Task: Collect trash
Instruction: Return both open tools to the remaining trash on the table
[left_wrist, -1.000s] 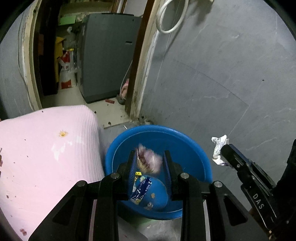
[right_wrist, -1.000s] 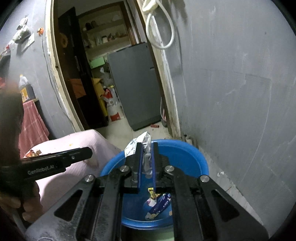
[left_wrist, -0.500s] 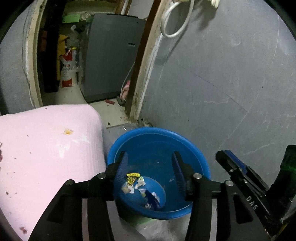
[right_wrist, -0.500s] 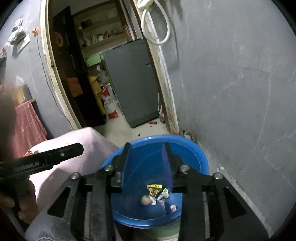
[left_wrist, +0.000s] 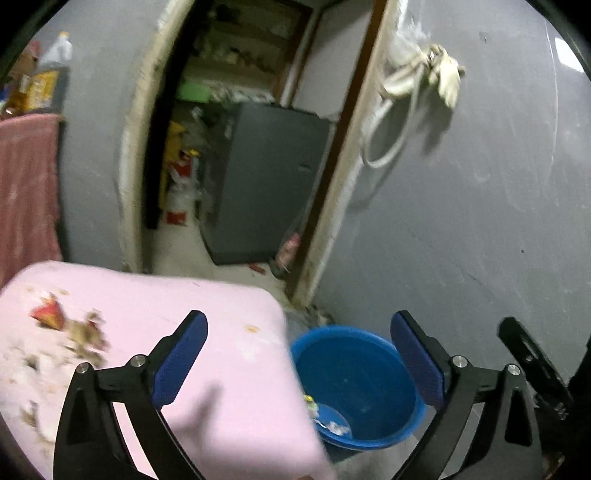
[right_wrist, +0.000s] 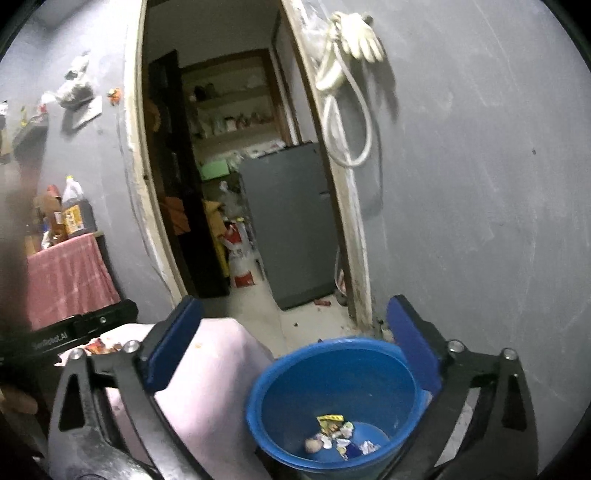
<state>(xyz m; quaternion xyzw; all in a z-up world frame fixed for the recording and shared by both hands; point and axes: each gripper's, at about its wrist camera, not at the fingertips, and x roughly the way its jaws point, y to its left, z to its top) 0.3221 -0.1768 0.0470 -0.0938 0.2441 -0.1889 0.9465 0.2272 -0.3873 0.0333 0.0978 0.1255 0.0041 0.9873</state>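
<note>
Opening wide, both the left gripper (left_wrist: 299, 354) and right gripper (right_wrist: 293, 332) hold nothing; wrappers (right_wrist: 338, 437) lie in the blue bucket (right_wrist: 266, 413) beside the pink cloth (left_wrist: 229, 369).

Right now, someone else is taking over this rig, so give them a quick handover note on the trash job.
Left hand-held gripper: jaws opening, nothing between them.
Right hand-held gripper: jaws opening, also empty.
Blue bucket sits on the floor by the wall, beside the pink cloth.
Done: several wrappers lie in the bucket's bottom.
Left: red wrapper and crumbs on the pink cloth need picking up.
</note>
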